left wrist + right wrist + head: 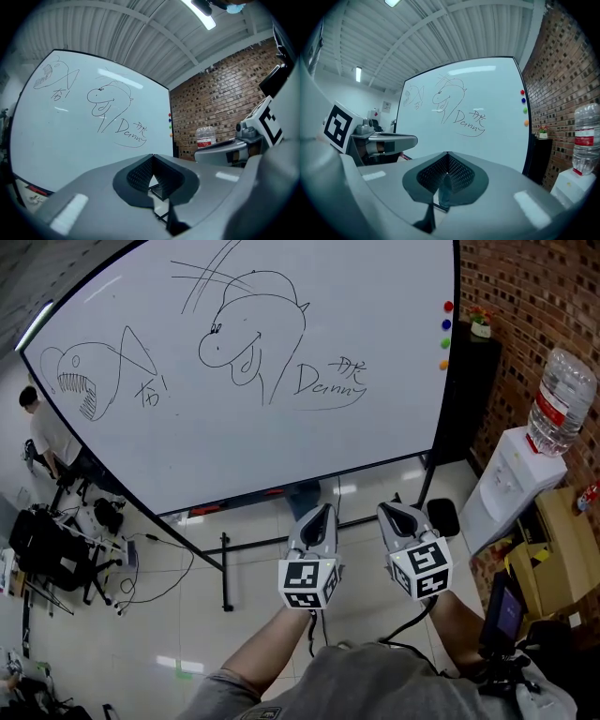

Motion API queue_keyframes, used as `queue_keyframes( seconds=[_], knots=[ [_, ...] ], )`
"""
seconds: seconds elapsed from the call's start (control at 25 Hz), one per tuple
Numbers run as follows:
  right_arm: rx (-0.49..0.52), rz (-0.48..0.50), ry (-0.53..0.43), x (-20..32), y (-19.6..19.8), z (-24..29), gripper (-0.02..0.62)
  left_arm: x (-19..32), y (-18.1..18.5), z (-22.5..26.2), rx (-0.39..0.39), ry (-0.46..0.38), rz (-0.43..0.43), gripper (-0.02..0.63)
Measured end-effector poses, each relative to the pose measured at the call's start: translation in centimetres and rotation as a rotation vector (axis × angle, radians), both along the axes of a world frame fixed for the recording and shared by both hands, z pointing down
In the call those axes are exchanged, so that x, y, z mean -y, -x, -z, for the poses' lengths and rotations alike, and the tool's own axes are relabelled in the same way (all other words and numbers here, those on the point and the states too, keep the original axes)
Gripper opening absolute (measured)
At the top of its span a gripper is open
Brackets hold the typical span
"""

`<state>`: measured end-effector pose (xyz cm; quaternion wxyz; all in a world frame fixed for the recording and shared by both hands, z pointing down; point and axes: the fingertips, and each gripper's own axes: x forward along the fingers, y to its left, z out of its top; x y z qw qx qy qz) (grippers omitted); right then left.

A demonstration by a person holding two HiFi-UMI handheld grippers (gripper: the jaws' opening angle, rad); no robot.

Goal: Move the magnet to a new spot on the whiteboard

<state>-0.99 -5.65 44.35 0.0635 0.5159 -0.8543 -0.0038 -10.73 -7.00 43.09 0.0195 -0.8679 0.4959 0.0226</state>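
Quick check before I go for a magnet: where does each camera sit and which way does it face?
Head view: on the person's head, looking forward and steeply down at the whiteboard and floor; both forearms, left gripper and right gripper show.
Left gripper view: on the left gripper, facing the whiteboard; its shut jaws show, right gripper at right.
Right gripper view: on the right gripper, facing the whiteboard; its shut jaws show, left gripper at left.
Shared: all three see the magnets on the whiteboard's right edge.

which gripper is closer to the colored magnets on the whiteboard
Right. The right gripper sits below the magnets, short of the whiteboard; the left gripper is further left beside it.
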Motion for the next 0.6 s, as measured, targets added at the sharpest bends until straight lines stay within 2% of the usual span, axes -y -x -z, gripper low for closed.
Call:
queue_keyframes(
  seconds=[0.6],
  knots=[
    [-0.008, 0.017, 0.017, 1.2, -0.5, -0.6, 0.005, 1.3, -0.4, -0.6, -0.006, 0.012, 0.011, 0.002]
  ],
)
